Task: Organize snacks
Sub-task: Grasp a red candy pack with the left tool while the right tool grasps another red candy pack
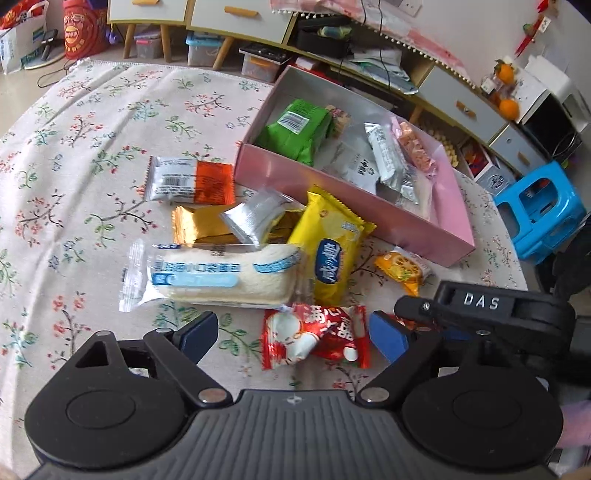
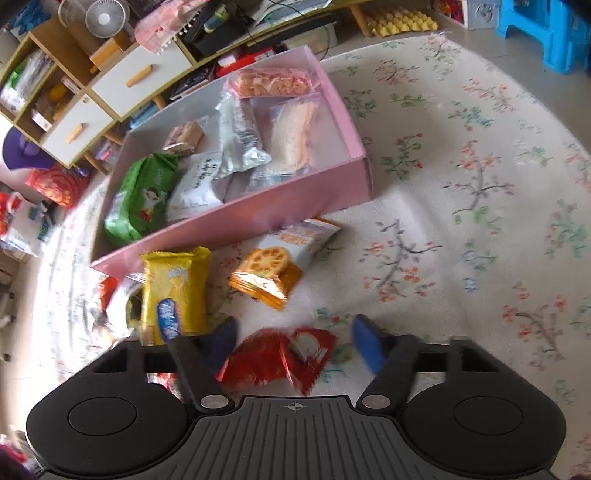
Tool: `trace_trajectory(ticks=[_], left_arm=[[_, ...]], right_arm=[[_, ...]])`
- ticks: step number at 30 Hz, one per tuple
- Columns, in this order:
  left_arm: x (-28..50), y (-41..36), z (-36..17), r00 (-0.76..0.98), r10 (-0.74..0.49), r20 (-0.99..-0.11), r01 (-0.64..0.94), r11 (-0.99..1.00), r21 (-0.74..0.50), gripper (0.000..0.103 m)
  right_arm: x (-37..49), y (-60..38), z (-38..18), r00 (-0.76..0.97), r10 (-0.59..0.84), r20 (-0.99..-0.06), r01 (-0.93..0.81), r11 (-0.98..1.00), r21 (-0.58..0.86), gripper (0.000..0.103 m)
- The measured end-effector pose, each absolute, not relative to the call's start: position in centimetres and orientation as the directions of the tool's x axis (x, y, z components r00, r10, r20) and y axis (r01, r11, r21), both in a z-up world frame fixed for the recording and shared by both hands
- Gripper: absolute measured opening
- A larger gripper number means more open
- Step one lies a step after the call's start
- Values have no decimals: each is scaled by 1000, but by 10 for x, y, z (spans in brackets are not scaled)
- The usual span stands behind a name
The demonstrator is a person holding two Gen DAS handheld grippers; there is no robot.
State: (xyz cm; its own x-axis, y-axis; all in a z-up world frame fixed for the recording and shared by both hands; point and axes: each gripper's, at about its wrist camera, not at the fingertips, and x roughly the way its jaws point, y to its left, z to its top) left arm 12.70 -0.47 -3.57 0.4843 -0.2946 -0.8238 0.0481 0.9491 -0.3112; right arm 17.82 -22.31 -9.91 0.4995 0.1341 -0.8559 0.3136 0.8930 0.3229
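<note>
On the floral cloth, a red-and-white packet [image 1: 314,336] lies between the wide-apart fingers of my left gripper [image 1: 293,336], and neither pad presses it. My right gripper [image 2: 295,345] straddles a second red packet [image 2: 280,354], with a gap left at its right pad [image 2: 365,347]. Its black body marked DAS [image 1: 476,304] shows in the left wrist view. Loose snacks lie ahead: a bread packet [image 1: 218,273], a yellow packet [image 1: 332,254] [image 2: 173,291] and an orange cracker packet [image 1: 402,269] [image 2: 273,266]. The pink box [image 1: 369,218] [image 2: 258,210] holds several snacks, including a green packet [image 1: 299,129] [image 2: 140,199].
A silver packet [image 1: 255,218], a gold packet [image 1: 199,225] and a white-and-orange packet [image 1: 192,181] lie left of the box. A blue stool [image 1: 539,210] [image 2: 546,29] stands beyond the table edge. Low cabinets [image 1: 236,18] line the far side.
</note>
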Motion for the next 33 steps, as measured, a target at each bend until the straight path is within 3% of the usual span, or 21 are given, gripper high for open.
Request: trace_trajectory(ticks=[2,7,11,14,16,18,25,29,33], left_arm=[[130,-10,-37,480,-301,-824,54,948,-315,87],[128,-26,-40,479,-292,-828,90,954,-285,87],[128,-33,-44,490,-269,-829,108,963,-249,87],[128,-34,-48,489,-260,-833,101,965,-243,78],[129,-31,-50,489,-275,-828,96,960,-262,74],[129,-28,-50,500,-283,-819,97,957,-272,68],[129,-23,-50,509,-307,-804,119,950,-288,55],[129,-25,-51,511,-318,-799,165,948,-272,57],[128,-30,-52,507,-340,-792,243,938,-247,68]], right_arm=[[176,-228,-99,493,153,-857,319,884,341,37],[171,-238,-95,498,120,-859,294,908,298,35],[165,-251,-95,497,174,-850,272,899,343,44],[160,-256,-94,499,189,-846,254,901,351,57],[157,-257,-93,505,204,-839,230,905,358,58],[156,-256,-93,502,232,-834,204,905,374,67],[154,-240,-97,468,259,-845,55,946,320,70],[151,-227,-97,487,238,-840,-81,970,228,72],[145,-214,-100,495,232,-837,-229,964,132,72]])
